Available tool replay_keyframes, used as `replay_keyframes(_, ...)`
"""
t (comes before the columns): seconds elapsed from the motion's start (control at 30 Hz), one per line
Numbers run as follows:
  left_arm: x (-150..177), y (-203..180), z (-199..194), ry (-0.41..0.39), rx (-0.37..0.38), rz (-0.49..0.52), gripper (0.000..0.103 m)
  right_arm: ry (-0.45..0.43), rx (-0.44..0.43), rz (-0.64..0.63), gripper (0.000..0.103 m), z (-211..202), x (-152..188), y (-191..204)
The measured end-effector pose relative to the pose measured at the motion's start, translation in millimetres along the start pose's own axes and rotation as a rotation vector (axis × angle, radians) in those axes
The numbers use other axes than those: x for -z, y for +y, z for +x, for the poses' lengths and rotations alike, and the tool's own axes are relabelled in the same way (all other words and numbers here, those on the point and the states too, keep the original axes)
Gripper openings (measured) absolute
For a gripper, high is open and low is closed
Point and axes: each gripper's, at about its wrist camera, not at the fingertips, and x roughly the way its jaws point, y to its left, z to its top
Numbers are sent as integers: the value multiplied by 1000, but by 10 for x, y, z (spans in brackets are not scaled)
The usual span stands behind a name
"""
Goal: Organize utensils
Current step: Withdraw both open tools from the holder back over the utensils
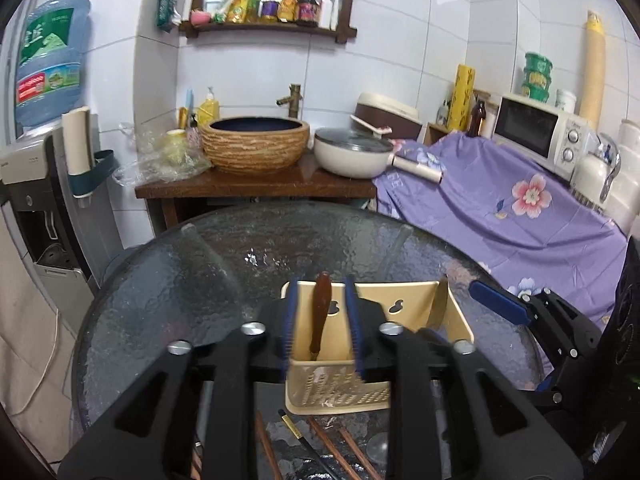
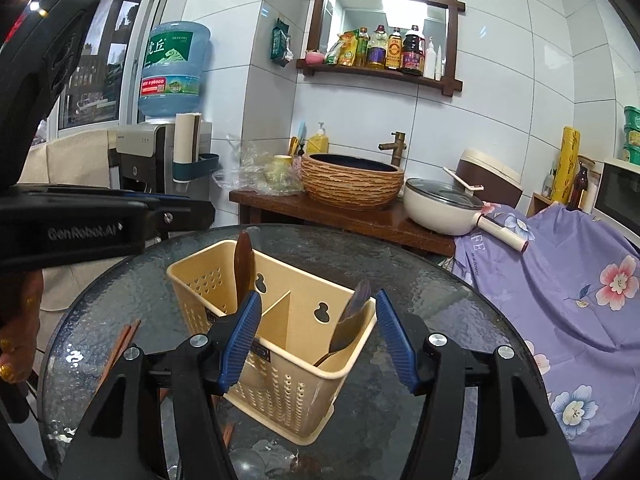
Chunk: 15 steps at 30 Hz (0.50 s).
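A beige two-compartment utensil holder (image 1: 400, 304) (image 2: 288, 384) stands on the round glass table (image 1: 180, 280). A brown wooden spoon (image 1: 322, 300) (image 2: 243, 264) stands upright in its left compartment. My left gripper (image 1: 321, 284) is open, its blue pads either side of that spoon with gaps showing. A dark metal spoon (image 2: 352, 320) (image 1: 440, 300) leans in the right compartment. My right gripper (image 2: 318, 296) is open around that corner of the holder, touching nothing. Several wooden chopsticks (image 1: 344, 448) (image 2: 120, 344) and a black one (image 1: 304, 440) lie on the table in front of the holder.
Behind the table a wooden counter (image 1: 256, 188) carries a woven-look basin (image 1: 256, 142) and a lidded white pan (image 1: 352, 152). A purple flowered cloth (image 1: 520, 208) covers the right side, with a microwave (image 1: 536, 132) on it. A water dispenser (image 1: 44, 184) stands at the left.
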Motion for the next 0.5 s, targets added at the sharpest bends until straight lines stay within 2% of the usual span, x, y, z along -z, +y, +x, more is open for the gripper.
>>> replay_keyframes(0.07,28,39,-129,-33,-15,-7,71,-11,14,4,60,-97,17,1)
replay_keyframes(0.13,91,92,-301,-83,-43,-19,80,-16,23,15,61,-186,39,3)
replay_keyframes(0.27,287,211,-527,-104,-95,-38,92,7,18,43,61,-394,198,59)
replay_keyframes(0.33,410,281,-577,-90,-122,-42,93,31,11,47,61,-439,290,103)
replay_keyframes(0.5,825,513,-591,-1,-212,-29,93,162,-4,79,61,-372,601,186)
